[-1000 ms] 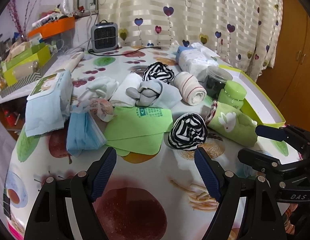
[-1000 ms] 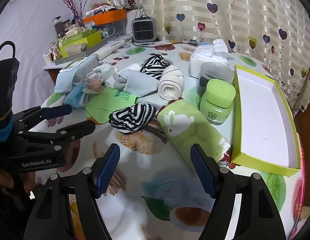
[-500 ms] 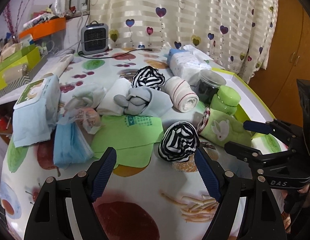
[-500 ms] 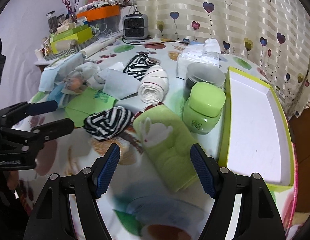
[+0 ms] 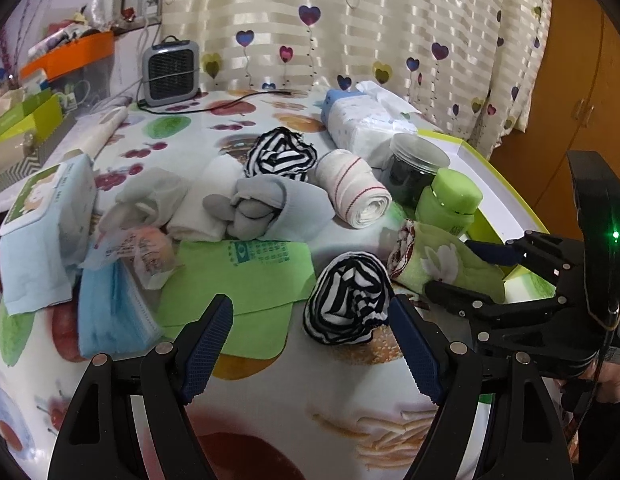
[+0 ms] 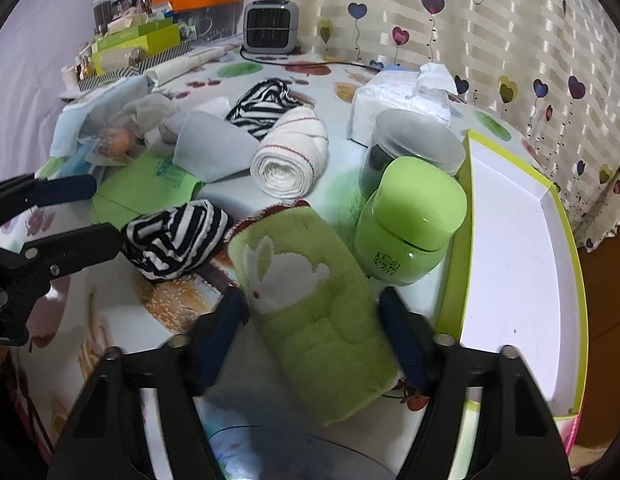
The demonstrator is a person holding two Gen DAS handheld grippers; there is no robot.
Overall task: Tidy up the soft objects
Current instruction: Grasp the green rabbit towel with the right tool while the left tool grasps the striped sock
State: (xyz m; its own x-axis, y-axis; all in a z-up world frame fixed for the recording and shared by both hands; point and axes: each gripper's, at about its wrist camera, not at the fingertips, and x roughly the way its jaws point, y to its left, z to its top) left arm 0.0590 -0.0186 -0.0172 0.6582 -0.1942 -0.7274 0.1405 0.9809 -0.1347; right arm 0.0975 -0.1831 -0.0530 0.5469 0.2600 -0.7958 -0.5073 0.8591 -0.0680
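A rolled green towel with a white rabbit (image 6: 310,300) lies on the fruit-print tablecloth beside a white tray with a lime rim (image 6: 521,240). My right gripper (image 6: 311,312) straddles the towel. Its jaws are closing, the pads are at the towel's two sides, and the towel does not look squeezed. A black-and-white striped roll (image 5: 349,296) lies just left of the towel. It sits at the tips of my left gripper (image 5: 308,308), which is open and not touching it. The left wrist view shows the right gripper (image 5: 449,268) over the towel (image 5: 441,260).
A lime jar (image 6: 413,220) and a dark jar (image 6: 413,144) stand between towel and tray. Behind lie a white rolled cloth (image 6: 290,156), a grey bundle (image 5: 262,208), a second striped roll (image 5: 280,152), flat green cloths (image 5: 246,276), blue masks (image 5: 110,312), a wipes pack (image 5: 46,216) and tissues (image 6: 389,96).
My right gripper has come forward and down over the green towel, and its jaws have narrowed around it. My left gripper has edged closer to the striped roll and stays open.
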